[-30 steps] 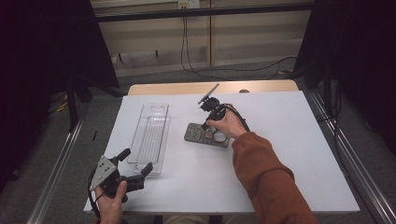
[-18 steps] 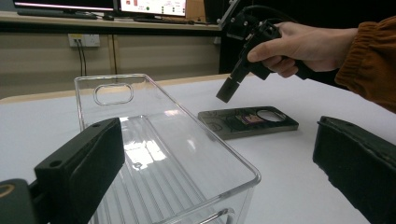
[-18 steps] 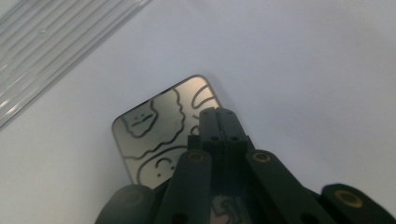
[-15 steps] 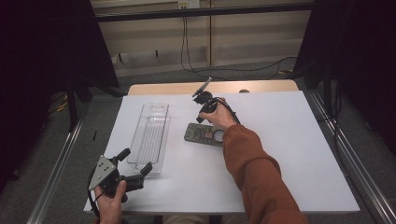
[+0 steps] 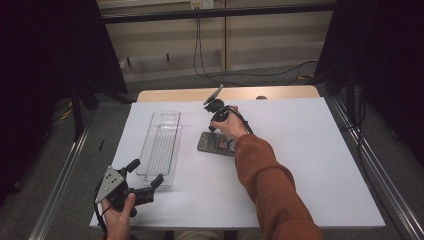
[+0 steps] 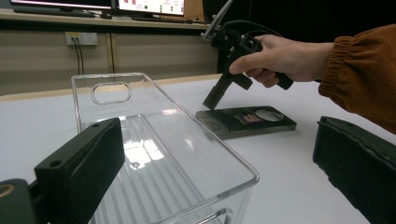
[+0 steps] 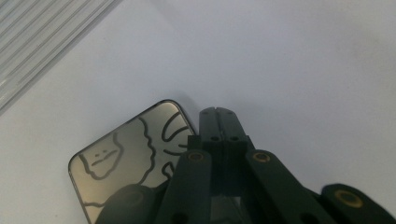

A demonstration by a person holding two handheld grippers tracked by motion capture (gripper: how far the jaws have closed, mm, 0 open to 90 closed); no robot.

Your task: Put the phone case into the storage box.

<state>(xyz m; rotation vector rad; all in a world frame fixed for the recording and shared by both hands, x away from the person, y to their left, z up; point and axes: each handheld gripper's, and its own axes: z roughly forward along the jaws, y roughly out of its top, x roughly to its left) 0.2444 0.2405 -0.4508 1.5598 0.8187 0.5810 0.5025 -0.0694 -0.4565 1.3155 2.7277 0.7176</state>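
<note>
A dark flat phone-like slab (image 5: 215, 143) lies face up mid-table, with line drawings on its surface (image 7: 126, 158). My right gripper (image 5: 212, 126) points steeply down at the slab's far corner, jaws shut together with nothing between them (image 7: 218, 112). From the left gripper view, its tip (image 6: 212, 100) hangs just over the slab (image 6: 247, 120); contact is unclear. A clear ribbed plastic tray (image 5: 162, 145) lies left of the slab. My left gripper (image 5: 146, 173) rests at the tray's near end, open, its jaws wide apart around the tray's corner (image 6: 217, 177) without touching it.
The white tabletop (image 5: 310, 165) reaches a wooden strip (image 5: 280, 93) at its far edge. Metal rails (image 5: 372, 165) run along both sides of the table. Cables hang on the far wall (image 5: 200, 55). An orange sleeve (image 5: 270, 185) crosses the near right half.
My right hand moved from over the slab toward its far left corner and sank a little, jaws still shut. The left gripper, tray and slab stayed put.
</note>
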